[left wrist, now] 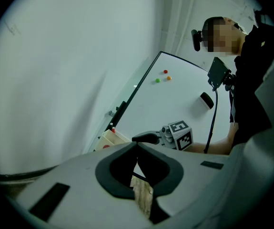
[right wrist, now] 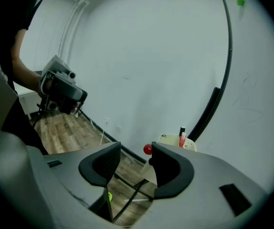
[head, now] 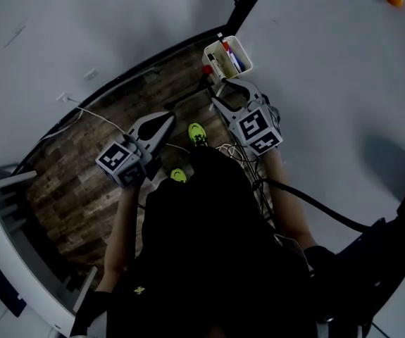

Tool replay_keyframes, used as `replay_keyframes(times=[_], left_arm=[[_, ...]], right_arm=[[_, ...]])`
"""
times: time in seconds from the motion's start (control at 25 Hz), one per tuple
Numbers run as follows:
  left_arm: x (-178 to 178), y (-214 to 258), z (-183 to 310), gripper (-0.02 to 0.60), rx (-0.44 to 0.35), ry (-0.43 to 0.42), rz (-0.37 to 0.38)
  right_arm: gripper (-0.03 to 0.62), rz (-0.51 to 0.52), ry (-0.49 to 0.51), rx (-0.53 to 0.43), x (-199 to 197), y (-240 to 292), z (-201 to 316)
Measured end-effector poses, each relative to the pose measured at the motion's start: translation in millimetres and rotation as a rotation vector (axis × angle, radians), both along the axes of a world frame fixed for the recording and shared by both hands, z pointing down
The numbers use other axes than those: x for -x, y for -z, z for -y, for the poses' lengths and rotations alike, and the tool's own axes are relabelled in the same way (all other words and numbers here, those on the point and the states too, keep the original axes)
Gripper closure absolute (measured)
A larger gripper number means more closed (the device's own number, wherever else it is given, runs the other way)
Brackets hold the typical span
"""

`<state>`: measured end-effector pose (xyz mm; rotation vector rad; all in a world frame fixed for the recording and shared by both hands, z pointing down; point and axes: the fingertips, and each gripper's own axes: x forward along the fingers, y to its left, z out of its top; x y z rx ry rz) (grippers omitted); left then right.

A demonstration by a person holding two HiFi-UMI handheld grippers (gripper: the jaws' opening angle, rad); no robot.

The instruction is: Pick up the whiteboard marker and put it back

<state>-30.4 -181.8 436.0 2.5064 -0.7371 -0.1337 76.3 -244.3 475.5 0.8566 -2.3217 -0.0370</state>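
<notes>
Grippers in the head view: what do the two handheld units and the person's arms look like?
The left gripper and right gripper both have light grey shells with black curved pads. Each carries a white cube printed with black square markers. A thick black cable runs beside the right forearm. The person wears a black top with forearms uncovered.

Head view looks steeply down over the person (head: 202, 245) onto floor (head: 82, 182) and whiteboard (head: 329, 83); left gripper view faces level, right gripper view tilts down, each along its own jaws; all share the marker box (head: 227, 57) at the whiteboard's corner.
</notes>
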Motion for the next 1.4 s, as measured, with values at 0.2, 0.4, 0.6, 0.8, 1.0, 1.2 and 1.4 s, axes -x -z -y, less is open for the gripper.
replay_keyframes(times=[0.2, 0.4, 0.6, 0.8, 1.0, 1.2, 1.4], left_arm=[[-0.5, -13.7, -1.3, 0.563, 0.044, 0.015, -0.001], [3.9, -25.2, -4.2, 0.563, 0.066, 0.034, 0.001], [4.9, -25.4, -3.4, 0.563, 0.086, 0.047, -0.002], [9.8, -29.4, 1.1, 0.563, 0.083, 0.064, 0.003], [11.6, -30.2, 4.0, 0.563, 0.101, 0.071, 0.003], [11.8, -31.2, 6.1, 0.563, 0.11, 0.077, 0.001], [15.0, -35.5, 6.6, 0.563, 0.118, 0.084, 0.0]], right_arm=[[0.368, -0.143, 0.058, -0.018, -4.8, -19.4, 10.8], [0.362, -0.218, 0.096, -0.034, -5.9, -27.6, 18.1], [0.361, -0.261, 0.124, -0.039, -5.2, -33.1, 26.0], [0.361, -0.329, 0.154, -0.053, -8.1, -40.3, 32.8], [0.362, -0.367, 0.182, -0.042, -10.0, -49.8, 34.2], [0.362, -0.39, 0.199, -0.019, -11.1, -60.2, 34.2], [0.39, -0.398, 0.189, -0.03, -11.0, -59.7, 38.0]])
